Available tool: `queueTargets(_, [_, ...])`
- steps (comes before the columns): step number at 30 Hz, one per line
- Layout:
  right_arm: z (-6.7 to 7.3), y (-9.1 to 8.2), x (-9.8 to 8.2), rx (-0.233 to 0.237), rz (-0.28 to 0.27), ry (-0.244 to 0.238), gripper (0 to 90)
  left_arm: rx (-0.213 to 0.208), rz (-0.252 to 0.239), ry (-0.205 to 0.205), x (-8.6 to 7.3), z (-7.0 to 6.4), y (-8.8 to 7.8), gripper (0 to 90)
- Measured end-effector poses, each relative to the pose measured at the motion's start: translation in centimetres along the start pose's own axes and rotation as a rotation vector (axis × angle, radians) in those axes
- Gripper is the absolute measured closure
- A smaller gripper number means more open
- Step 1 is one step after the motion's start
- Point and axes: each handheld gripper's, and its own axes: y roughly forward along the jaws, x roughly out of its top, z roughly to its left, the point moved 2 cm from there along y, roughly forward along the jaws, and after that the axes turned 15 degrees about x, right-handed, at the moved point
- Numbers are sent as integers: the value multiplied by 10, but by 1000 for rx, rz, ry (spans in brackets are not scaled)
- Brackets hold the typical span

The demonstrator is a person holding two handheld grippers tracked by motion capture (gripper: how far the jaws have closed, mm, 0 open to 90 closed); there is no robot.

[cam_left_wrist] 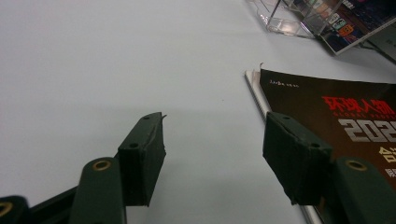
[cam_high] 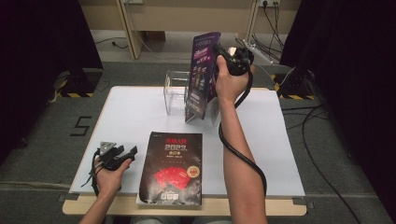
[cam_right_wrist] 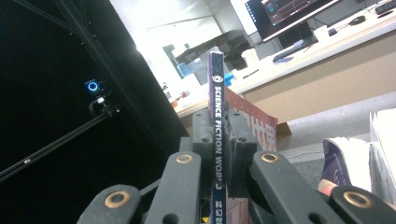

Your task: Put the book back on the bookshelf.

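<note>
White rectangular table top [cam_high: 135, 116]: work surface bearing everything below, wooden edge along the near side.

Black-covered magazine with red and white lettering [cam_high: 172, 168]: lying flat, face up, at the near middle of the table top, untouched. It rests on a second, pale-edged volume whose pages show beneath it in the left gripper view. Judged as work left to do.

Purple-covered magazine with a dark blue spine [cam_high: 204, 77]: lifted upright, its lower edge just above or at the table beside the holder; I cannot tell whether it touches. The spine, reading "SCIENCE FICTION WORLD", runs straight up between the jaws in the right gripper view. Judged as mid-transfer, neither filed nor released.

Clear acrylic box-shaped holder [cam_high: 177, 91]: standing at the far middle of the table top, just left of the purple magazine and partly behind it. Its compartment looks empty. The likely destination, so the filing appears barely begun: one volume in the air, the flat stack waiting.

Right gripper [cam_right_wrist: 219, 140]: raised above the far side of the table, jaws drawn narrow and clamped on the spine of the purple magazine, pads pressing both covers.

Left gripper [cam_left_wrist: 212, 154]: resting low at the near left of the table, jaws spread wide over bare table, nothing between them. The black magazine lies just beside its right-hand jaw, apart from the pads.
</note>
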Motion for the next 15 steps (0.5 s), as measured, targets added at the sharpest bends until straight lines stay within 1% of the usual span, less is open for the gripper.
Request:
queueTargets(6, [-1,2,5,-9,-14,-12,846,0,-2,2,0,0,0,381])
queueTargets(8, [-3,4,6,-10,-17,-11,847,0,2,3,0,0,0,382])
queueTargets(11, [-6,5,8,-13,-29,4,847,0,-5,-1,0,1,-1,382])
queueTargets(12, [-7,5,9,-14,-34,3,847,0,-6,-2,0,1,-1,382])
queueTargets(15, [-8,6,10,-19,-31,5,847,0,-2,1,0,1,0,383])
